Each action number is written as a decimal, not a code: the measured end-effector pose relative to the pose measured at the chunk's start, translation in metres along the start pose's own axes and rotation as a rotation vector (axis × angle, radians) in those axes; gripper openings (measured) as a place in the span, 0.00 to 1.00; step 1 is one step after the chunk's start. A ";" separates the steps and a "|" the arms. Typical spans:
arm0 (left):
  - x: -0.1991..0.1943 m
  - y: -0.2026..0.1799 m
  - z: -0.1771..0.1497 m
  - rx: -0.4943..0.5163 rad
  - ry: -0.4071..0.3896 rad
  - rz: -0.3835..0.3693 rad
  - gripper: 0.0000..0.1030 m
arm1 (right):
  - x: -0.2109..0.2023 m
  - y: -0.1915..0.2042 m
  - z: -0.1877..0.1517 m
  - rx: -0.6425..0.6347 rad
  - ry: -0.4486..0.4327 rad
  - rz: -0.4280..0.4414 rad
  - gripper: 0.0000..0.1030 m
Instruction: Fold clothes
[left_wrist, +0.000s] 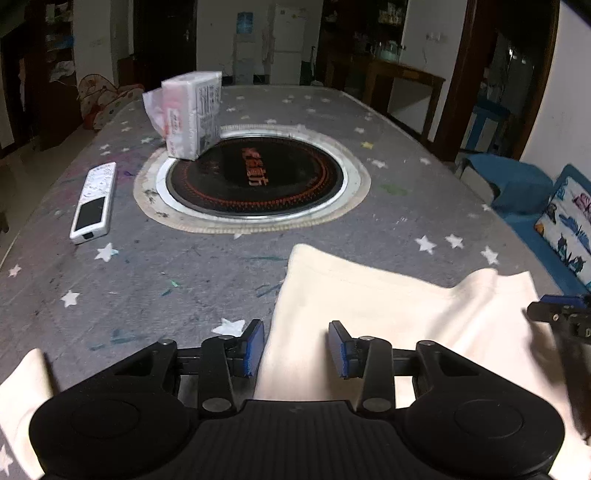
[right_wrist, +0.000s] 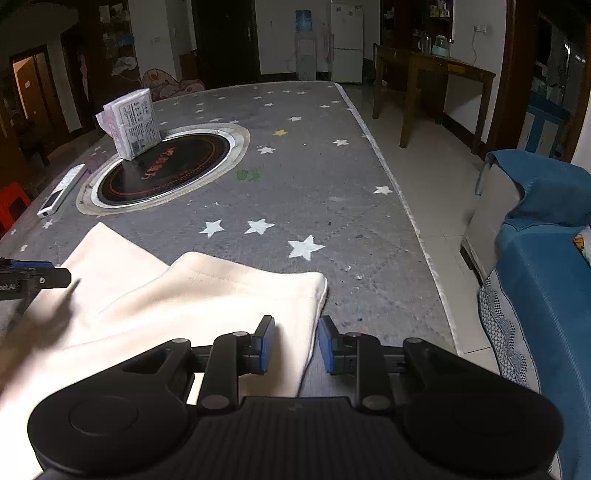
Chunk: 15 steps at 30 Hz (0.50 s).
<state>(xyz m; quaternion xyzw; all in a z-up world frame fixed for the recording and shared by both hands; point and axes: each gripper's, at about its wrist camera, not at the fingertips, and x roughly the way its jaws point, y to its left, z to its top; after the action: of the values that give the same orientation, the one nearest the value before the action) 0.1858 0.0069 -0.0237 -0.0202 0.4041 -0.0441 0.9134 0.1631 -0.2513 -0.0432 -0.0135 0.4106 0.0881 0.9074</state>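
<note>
Cream cloth (left_wrist: 388, 314) was seen spread on the near part of the star-patterned desk (left_wrist: 184, 280), beneath both tools.

Blue pads of the left tool (left_wrist: 296, 349) stood apart over the cloth's left edge, with nothing clamped between them; the right tool (right_wrist: 296, 345) was likewise parted, straddling the cloth's right edge, and no grip on the fabric could be made out. A folded layer was seen lying on the cloth's far side. Farther off, a round black hotplate (left_wrist: 255, 179) was set into the desk, a tissue pack (left_wrist: 194, 114) stood at its far left rim, and a white remote (left_wrist: 94, 203) lay to its left.
</note>
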 end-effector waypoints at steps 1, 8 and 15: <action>0.002 0.000 -0.001 0.008 -0.006 0.005 0.18 | 0.002 0.000 0.000 -0.001 0.002 -0.001 0.25; 0.001 0.014 -0.004 -0.014 -0.065 0.122 0.05 | 0.018 0.008 0.012 -0.022 0.003 -0.021 0.26; -0.002 0.033 -0.002 -0.059 -0.077 0.173 0.07 | 0.042 0.030 0.032 -0.073 -0.025 -0.017 0.31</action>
<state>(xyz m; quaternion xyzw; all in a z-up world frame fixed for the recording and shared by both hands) 0.1855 0.0398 -0.0262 -0.0138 0.3699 0.0476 0.9277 0.2093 -0.2128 -0.0519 -0.0491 0.3957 0.0953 0.9121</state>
